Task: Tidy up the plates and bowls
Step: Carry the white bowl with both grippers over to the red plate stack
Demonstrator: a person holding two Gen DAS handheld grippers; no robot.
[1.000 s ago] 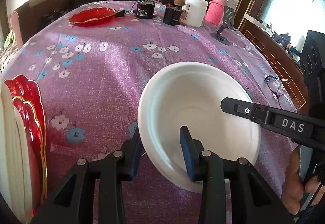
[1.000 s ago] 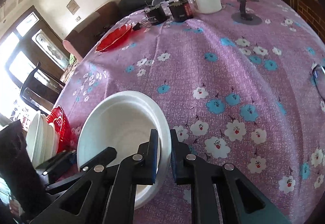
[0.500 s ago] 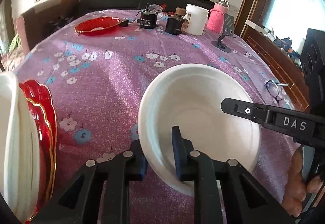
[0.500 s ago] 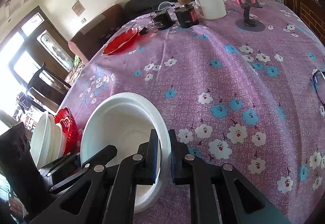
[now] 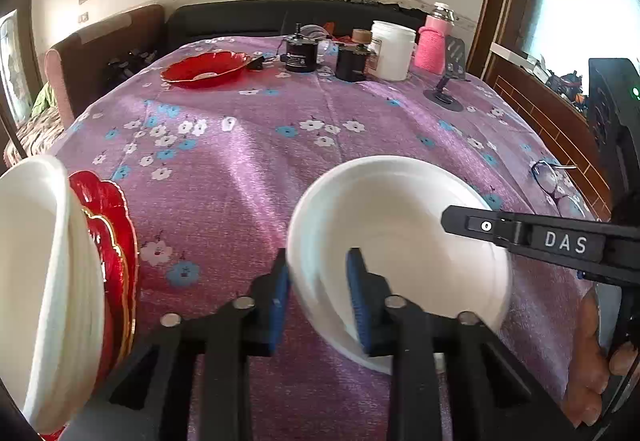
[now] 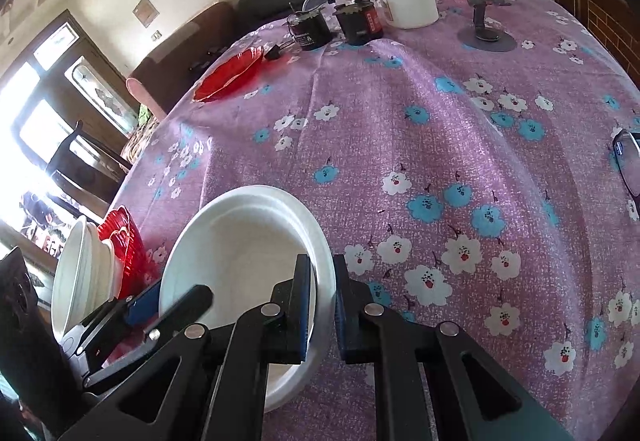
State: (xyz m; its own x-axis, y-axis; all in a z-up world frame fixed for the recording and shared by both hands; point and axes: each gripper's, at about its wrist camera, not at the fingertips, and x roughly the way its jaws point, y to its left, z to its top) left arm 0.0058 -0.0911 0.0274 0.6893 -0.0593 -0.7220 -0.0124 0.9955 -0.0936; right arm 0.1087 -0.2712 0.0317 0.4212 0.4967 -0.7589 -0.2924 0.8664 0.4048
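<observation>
At my far left, white plates (image 5: 44, 281) and red plates (image 5: 108, 241) stood on edge. My left gripper (image 5: 318, 293) had just closed further onto the near rim of the white bowl (image 5: 396, 225); my right gripper (image 6: 322, 305) pinched its opposite rim. Beyond it the purple-clothed counter (image 5: 260, 161) lay open.

"DAS" stands in white on the right gripper (image 5: 472, 225).
</observation>
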